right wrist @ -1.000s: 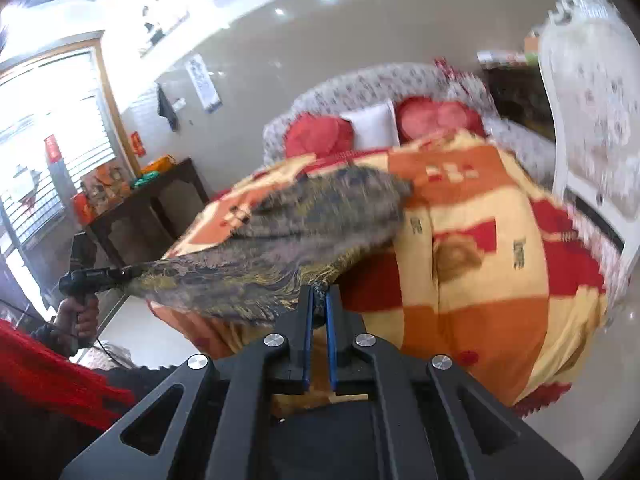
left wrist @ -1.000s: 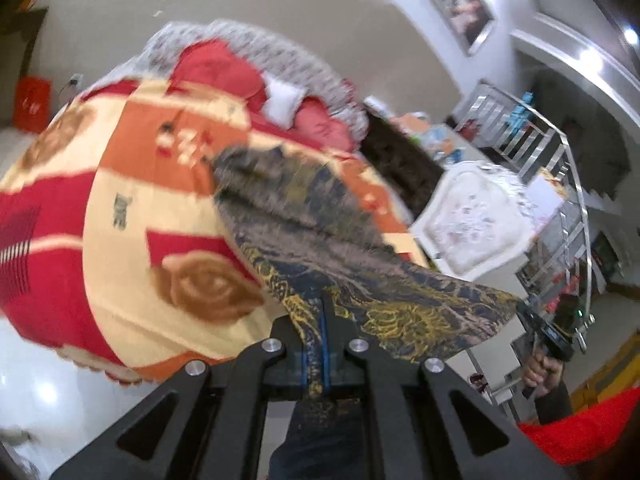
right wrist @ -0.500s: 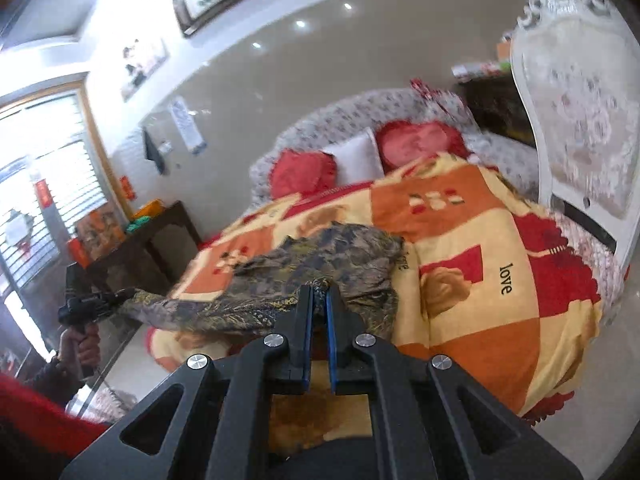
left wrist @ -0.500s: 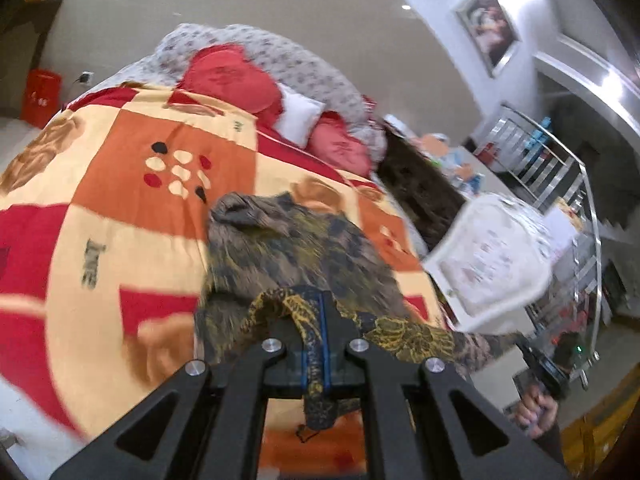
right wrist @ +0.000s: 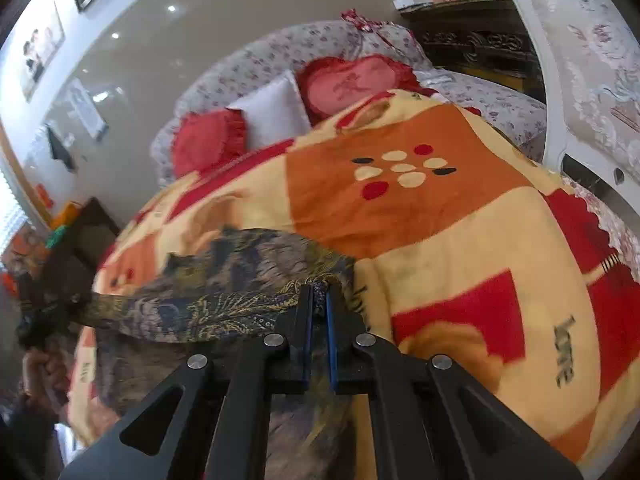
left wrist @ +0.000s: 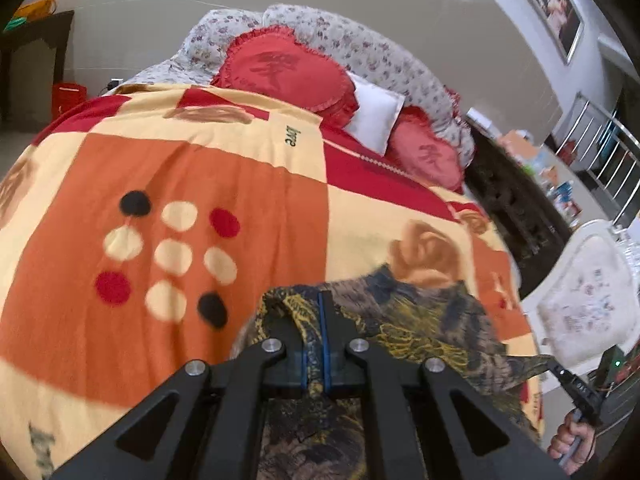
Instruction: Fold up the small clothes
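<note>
A small dark garment (left wrist: 424, 316) with a gold, brown and blue print lies stretched over the orange, cream and red blanket (left wrist: 192, 184) on the bed. My left gripper (left wrist: 323, 300) is shut on one corner of the garment. My right gripper (right wrist: 319, 294) is shut on the opposite corner of the garment (right wrist: 224, 280). The cloth hangs taut between them and folds over onto itself. In the left wrist view the right gripper (left wrist: 574, 390) shows at the far right with a hand (left wrist: 570, 442) on its handle. In the right wrist view the left gripper (right wrist: 44, 312) shows at the far left.
Two red heart cushions (left wrist: 288, 68) and a white pillow (left wrist: 376, 114) lean on the flowered headboard (left wrist: 352, 44). A dark carved cabinet (left wrist: 516, 216) and a white upholstered chair (left wrist: 584, 308) stand beside the bed. A dark side table (right wrist: 84, 236) stands on the other side.
Both grippers carried the garment's near edge forward over the bed, toward the pillows and lower. The cloth, first hanging spread in the air, now lies doubled on the blanket.
</note>
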